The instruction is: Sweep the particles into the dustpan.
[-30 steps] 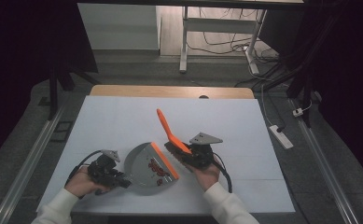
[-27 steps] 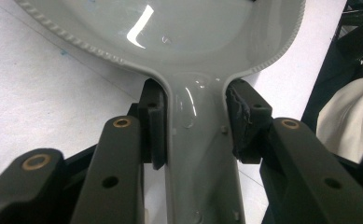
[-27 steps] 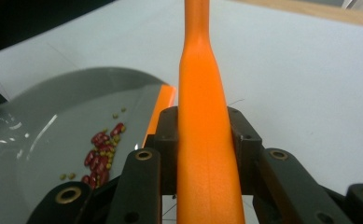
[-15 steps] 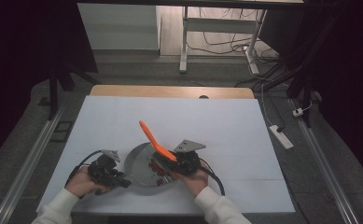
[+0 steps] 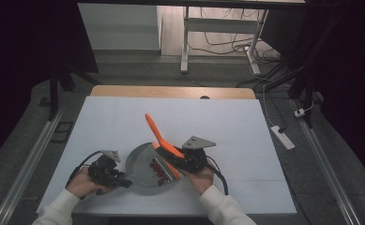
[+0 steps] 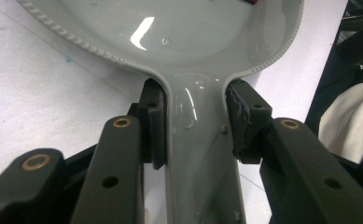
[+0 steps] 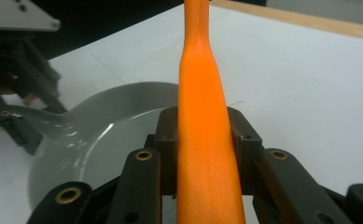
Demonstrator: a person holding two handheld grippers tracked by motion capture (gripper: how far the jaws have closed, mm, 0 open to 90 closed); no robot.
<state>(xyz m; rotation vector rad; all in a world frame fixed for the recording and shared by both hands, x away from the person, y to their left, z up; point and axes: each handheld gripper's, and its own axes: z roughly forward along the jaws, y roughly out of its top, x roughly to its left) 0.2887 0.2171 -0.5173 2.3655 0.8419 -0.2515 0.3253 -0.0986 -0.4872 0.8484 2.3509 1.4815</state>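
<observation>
A grey pan [image 5: 149,168] sits on the white table [image 5: 246,126] near the person's edge, with small dark red pieces [image 5: 157,168] lying inside it toward its right side. The left gripper [image 5: 119,179] is clamped on the pan's handle [image 6: 198,140]: in the left gripper view both black pads press flat against the two sides of the handle just below where it widens into the bowl, with no gap showing. The pan's rim carries a beaded edge, and its glossy inner surface reflects a light. The right gripper [image 5: 171,159] is closed on an orange spatula [image 5: 159,136]. In the right gripper view the pads bear on both sides of the orange shaft [image 7: 206,140], which rises straight up between the jaws and narrows toward the top. In the high view the spatula slants up and away from the person, its free end standing over the table just beyond the pan's far rim, while its gripped lower part lies over the right side of the pan, close to the red pieces. Whether it touches the pieces cannot be told. The person's left hand [image 5: 84,183] and right hand [image 5: 201,178] hold the grippers at either side of the pan.
</observation>
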